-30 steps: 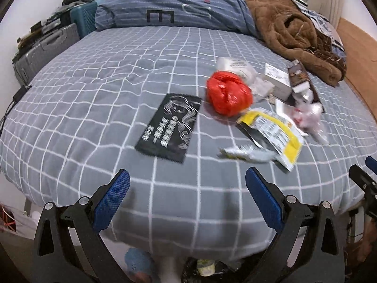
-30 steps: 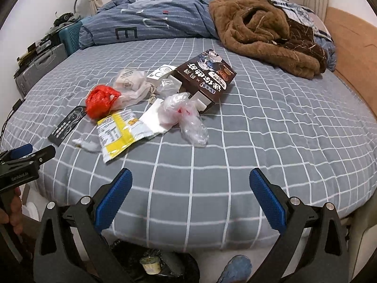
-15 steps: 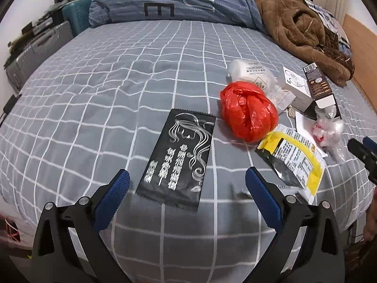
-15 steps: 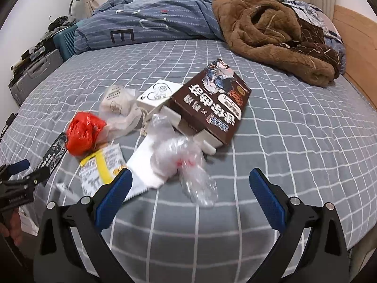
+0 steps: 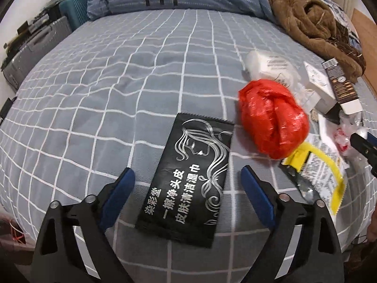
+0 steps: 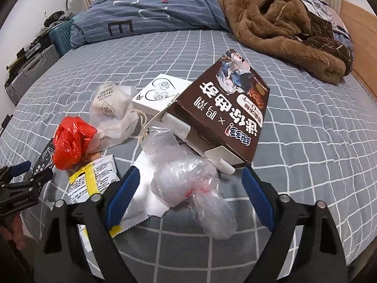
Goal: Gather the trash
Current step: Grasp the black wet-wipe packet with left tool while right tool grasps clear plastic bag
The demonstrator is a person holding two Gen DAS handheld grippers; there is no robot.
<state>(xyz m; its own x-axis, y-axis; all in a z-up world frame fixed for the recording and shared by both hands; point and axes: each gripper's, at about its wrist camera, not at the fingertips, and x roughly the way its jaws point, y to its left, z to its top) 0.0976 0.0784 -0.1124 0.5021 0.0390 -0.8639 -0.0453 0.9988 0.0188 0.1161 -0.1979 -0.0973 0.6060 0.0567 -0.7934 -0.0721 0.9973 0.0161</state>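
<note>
1. Trash lies on the bed [image 5: 117,75]: a black sachet [image 5: 186,179], long axis running near-to-far.
2. My left claw [image 5: 187,194] straddles it, closing, pads not touching.
3. My right claw [image 6: 190,189] closes around a clear plastic bag [image 6: 188,184], ungripped.

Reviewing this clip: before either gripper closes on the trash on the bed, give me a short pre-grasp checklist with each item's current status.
1. Left gripper straddles the black sachet, jaws closing: ok.
2. Left pads pressing the sachet: not ok, gaps on both sides.
3. Right gripper straddles the clear plastic bag, jaws closing: ok.
4. Right pads pressing the bag: not ok.
5. Red bag outside the left jaws: ok.
6. Brown carton clear of the right fingers: cannot tell.
</note>
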